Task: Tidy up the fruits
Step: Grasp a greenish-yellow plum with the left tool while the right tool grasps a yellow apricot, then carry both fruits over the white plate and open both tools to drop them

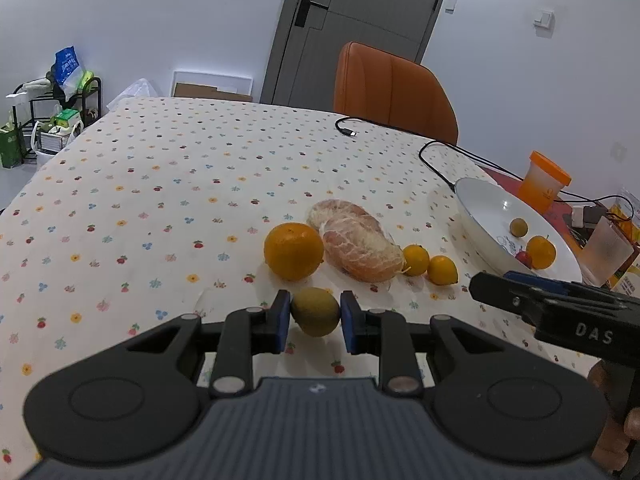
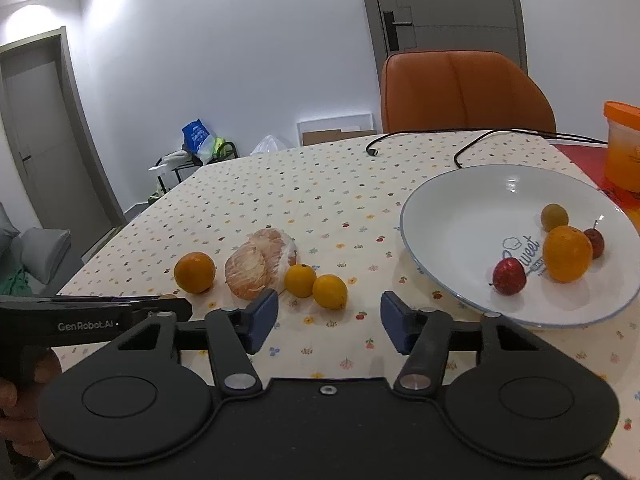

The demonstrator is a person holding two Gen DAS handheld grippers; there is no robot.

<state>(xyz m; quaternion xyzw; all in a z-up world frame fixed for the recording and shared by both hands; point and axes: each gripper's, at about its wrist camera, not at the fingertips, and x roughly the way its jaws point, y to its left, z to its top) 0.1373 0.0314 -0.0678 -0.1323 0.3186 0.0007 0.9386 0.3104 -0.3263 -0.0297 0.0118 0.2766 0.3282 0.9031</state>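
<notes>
- Four fruits already lay in the white plate [image 2: 436, 216]: a greenish-brown round fruit [image 2: 554, 217], an orange [image 2: 567, 254] and two small red fruits, one at the front [image 2: 509, 276] and one half hidden behind the orange [image 2: 594, 241].
- Five were still outside it, by my count, so I judged the sorting a little under half done.
- One of those five, a greenish-yellow fruit [image 1: 316, 311], sat pinched between the blue pads of the left gripper [image 1: 315, 322], low over the flowered tablecloth [image 1: 160, 184]; whether it had cleared the cloth could not be told.
- Still on the cloth were a large orange [image 1: 293, 251], a peeled pomelo-like fruit in thin wrap [image 1: 357, 246] beside it, and two small yellow citrus [image 1: 416, 259] [image 1: 443, 270] touching each other.
- The right gripper [image 2: 329, 322] hung with its jaws spread and nothing between them, just short of the plate's near rim.
- What was left, as I judged it, was to carry the held fruit across to the plate, then bring over the remaining four.
</notes>
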